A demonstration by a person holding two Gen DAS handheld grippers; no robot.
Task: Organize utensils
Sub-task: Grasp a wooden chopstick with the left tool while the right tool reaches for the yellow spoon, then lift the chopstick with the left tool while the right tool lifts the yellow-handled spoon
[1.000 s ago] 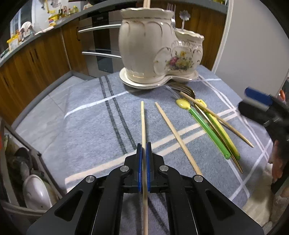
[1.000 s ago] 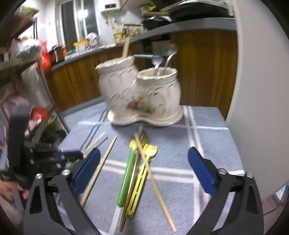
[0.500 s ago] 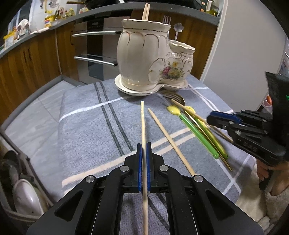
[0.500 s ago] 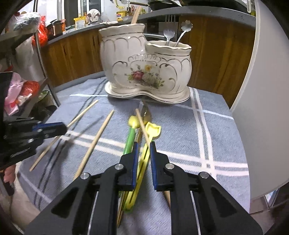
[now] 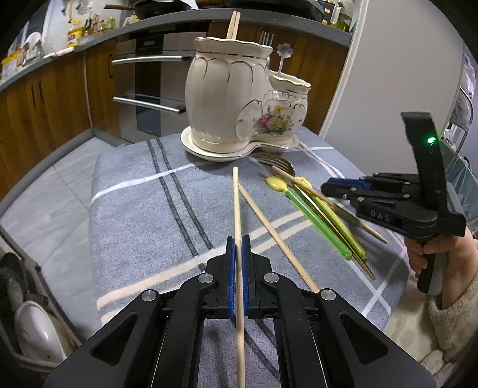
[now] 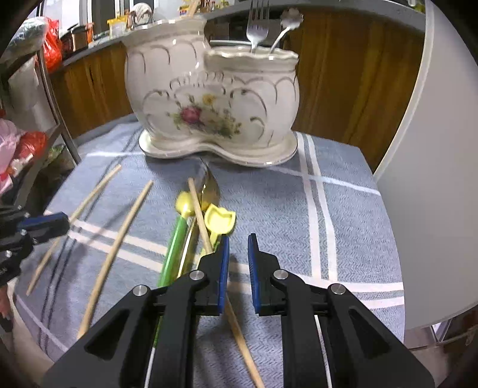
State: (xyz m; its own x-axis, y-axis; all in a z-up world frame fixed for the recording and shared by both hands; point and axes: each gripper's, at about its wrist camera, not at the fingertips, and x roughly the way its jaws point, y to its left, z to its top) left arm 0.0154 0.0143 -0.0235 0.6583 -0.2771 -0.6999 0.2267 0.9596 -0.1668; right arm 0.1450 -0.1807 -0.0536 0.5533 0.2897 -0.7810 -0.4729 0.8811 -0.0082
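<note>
Left gripper [image 5: 237,241]: jaws closed on a wooden chopstick [image 5: 236,203], which is pinched between the blue pads. The stick runs straight ahead of the fingertips and also trails back under the gripper body. Its far end lies just beside the tip of a loose chopstick [image 5: 274,235] that angles away to the right of the fingers on the grey checked cloth [image 5: 134,209].

Right gripper [image 6: 238,238]: jaws drawn nearly together, with a narrow gap through which the cloth shows. No utensil is seen pressed between the pads. A third chopstick [image 6: 197,206] passes under the left finger and comes out behind the pads. Just ahead and to the left of the fingertips lies the heap of utensils: a green-handled spoon [image 6: 174,250], a yellow-handled utensil [image 6: 219,221] and a gold-coloured piece [image 6: 210,185], overlapping one another. In the left wrist view a hand [image 5: 442,253] grips this tool's handle, and the fingertips hang over the heap; contact cannot be judged there because of blur.

Ceramic holder [image 5: 227,98]: stands well ahead of both grippers on the far part of the cloth. Its tall compartment holds two chopsticks [image 5: 233,25]. A fork [image 6: 258,27] and a flower-ended spoon [image 6: 291,16] stand in the lower compartment.
</note>
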